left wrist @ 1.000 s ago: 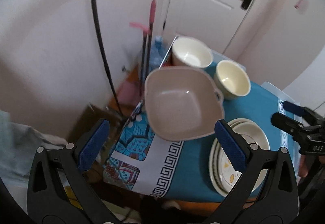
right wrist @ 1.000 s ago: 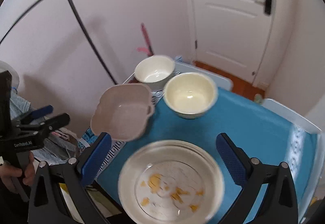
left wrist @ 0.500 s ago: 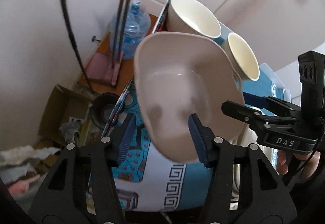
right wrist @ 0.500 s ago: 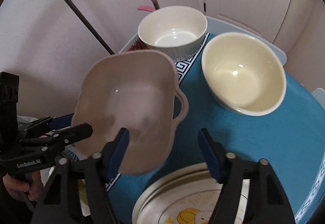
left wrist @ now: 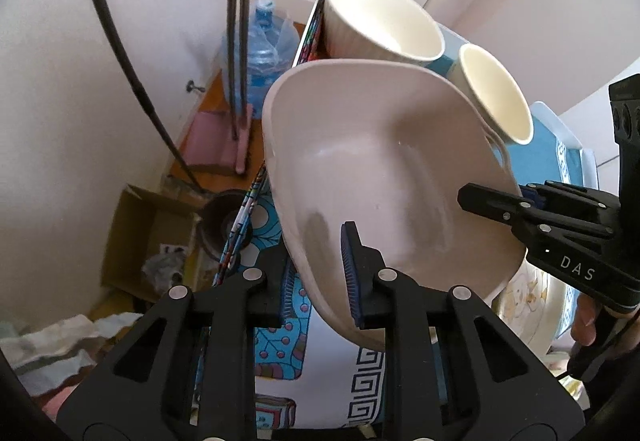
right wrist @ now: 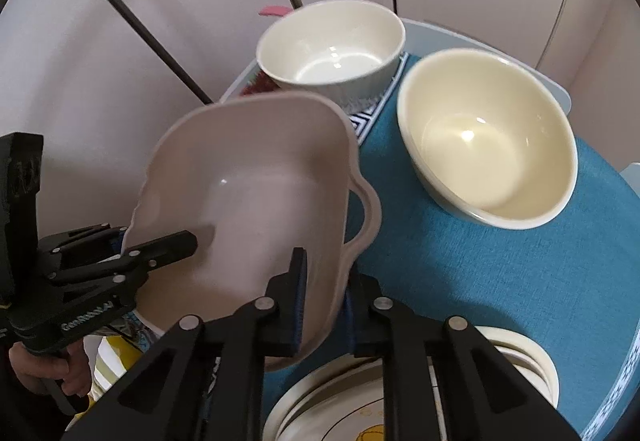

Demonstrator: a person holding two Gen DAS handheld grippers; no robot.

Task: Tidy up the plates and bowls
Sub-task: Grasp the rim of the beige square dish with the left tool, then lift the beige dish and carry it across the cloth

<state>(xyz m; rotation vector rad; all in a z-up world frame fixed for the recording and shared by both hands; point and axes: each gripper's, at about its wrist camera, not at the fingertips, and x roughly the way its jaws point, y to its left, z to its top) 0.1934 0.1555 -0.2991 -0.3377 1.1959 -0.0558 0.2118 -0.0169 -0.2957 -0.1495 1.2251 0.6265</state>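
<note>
Three bowls: one beige handled [right wrist: 256, 193], one white [right wrist: 332, 45], one cream [right wrist: 488, 137]; one plate stack [right wrist: 516, 357].

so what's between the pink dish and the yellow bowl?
Right wrist view: only bare teal tablecloth lies between pink dish and yellow bowl.
</note>
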